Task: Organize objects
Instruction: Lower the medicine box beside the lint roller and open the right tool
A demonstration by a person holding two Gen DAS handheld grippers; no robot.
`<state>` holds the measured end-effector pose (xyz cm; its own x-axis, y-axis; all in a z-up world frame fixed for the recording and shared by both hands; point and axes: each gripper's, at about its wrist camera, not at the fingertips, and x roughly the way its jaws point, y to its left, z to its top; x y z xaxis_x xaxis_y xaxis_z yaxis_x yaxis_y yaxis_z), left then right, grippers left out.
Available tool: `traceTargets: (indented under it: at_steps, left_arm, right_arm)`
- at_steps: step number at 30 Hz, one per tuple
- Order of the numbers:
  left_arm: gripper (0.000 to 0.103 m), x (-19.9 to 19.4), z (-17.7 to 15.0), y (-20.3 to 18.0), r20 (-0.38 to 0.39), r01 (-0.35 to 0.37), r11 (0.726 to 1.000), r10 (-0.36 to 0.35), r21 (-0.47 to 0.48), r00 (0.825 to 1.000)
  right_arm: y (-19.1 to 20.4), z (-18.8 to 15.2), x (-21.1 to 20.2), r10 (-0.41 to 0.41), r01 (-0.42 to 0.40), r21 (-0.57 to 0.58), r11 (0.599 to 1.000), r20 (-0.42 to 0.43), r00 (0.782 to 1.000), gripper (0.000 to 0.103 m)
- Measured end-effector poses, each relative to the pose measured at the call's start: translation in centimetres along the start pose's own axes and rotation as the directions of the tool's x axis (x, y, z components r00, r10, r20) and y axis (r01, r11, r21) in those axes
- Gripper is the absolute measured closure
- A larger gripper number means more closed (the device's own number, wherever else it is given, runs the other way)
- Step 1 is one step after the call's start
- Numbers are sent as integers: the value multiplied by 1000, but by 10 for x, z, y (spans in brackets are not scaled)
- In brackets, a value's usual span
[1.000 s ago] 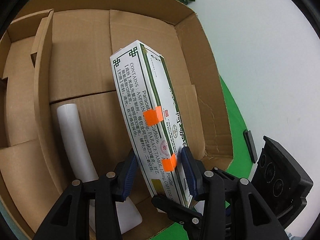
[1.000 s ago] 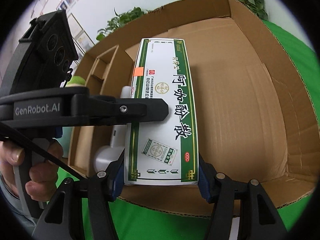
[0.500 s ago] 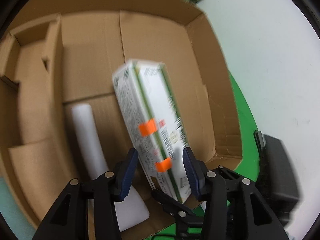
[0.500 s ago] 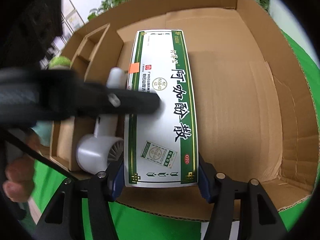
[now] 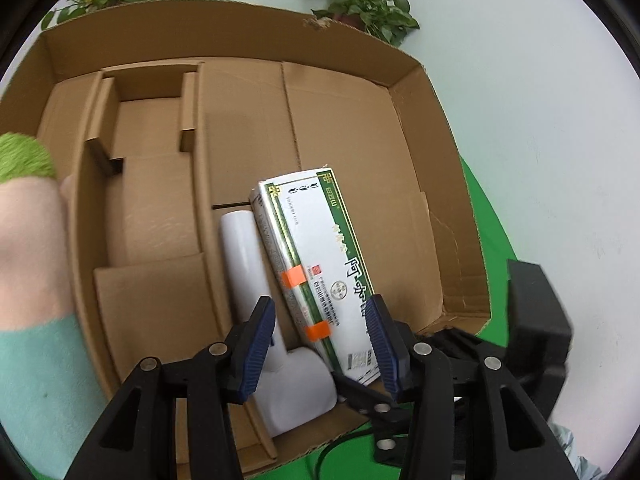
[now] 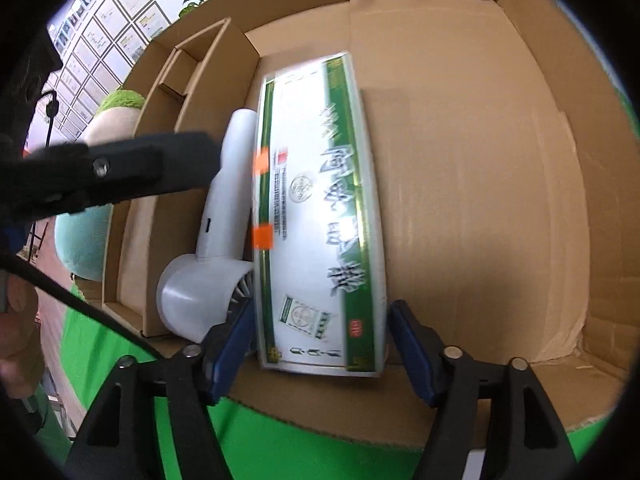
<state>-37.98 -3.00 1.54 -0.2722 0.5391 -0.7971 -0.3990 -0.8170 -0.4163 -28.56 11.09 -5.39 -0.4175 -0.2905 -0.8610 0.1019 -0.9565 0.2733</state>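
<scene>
A white and green medicine box [image 5: 320, 264] with orange stickers lies in the cardboard box [image 5: 360, 128], leaning on a white hair dryer [image 5: 256, 276]. It also shows in the right wrist view [image 6: 320, 216], with the hair dryer [image 6: 208, 256] to its left. My left gripper [image 5: 320, 344] is open and sits above the near end of the medicine box, apart from it. My right gripper [image 6: 320, 344] is open, its pads a little off both sides of the box's near end.
The cardboard box [image 6: 480, 160] has divider compartments [image 5: 148, 160] on its left. A soft toy in green, pink and teal [image 5: 28, 264] lies outside its left wall. A green cloth [image 6: 280, 440] covers the table. Potted plants [image 5: 360, 4] stand behind.
Both grippers have let go of the medicine box. It has gone from held upright to lying against the hair dryer. My left gripper has pulled back and up.
</scene>
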Motion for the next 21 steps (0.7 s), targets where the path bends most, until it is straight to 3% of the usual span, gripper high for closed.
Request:
traceTargets:
  at_steps: [5,6,7,9,13,17,21]
  left_arm:
    - [58,-4,-11,29,58,-23,1000,23,1,998]
    - [58,-10,-16,30,73,-30,1000,30,0,997]
    - [58,-14,-20,32,85,-34,999,34,-2,996]
    - [58,-23,-29,32,99,-38,999,38,-4,994]
    - [58,-23,-38,40,100,-47,999,48,-6,994]
    - [58,-9,-38,45,99,-44,999,46,-24,994]
    - [57,-9,-43,45,131,-72,997,73,-18,989]
  right_arm:
    - [-14,-6,-31,65,-66,0,998,78,995,28]
    - [-18,-7,-34,66,-67,5,998,86,994,32]
    - [-22,-8,-34,61,-62,15,998,82,995,44]
    - [-27,-14,-26,77,-79,54,995,44,996,58]
    - [-30,-16,-25,78,-80,55,995,40,996,63]
    - [-25,-21,-25,65,-66,49,997,27,998,60]
    - [-24,-12,-16,60,-61,25,998,22,998,48]
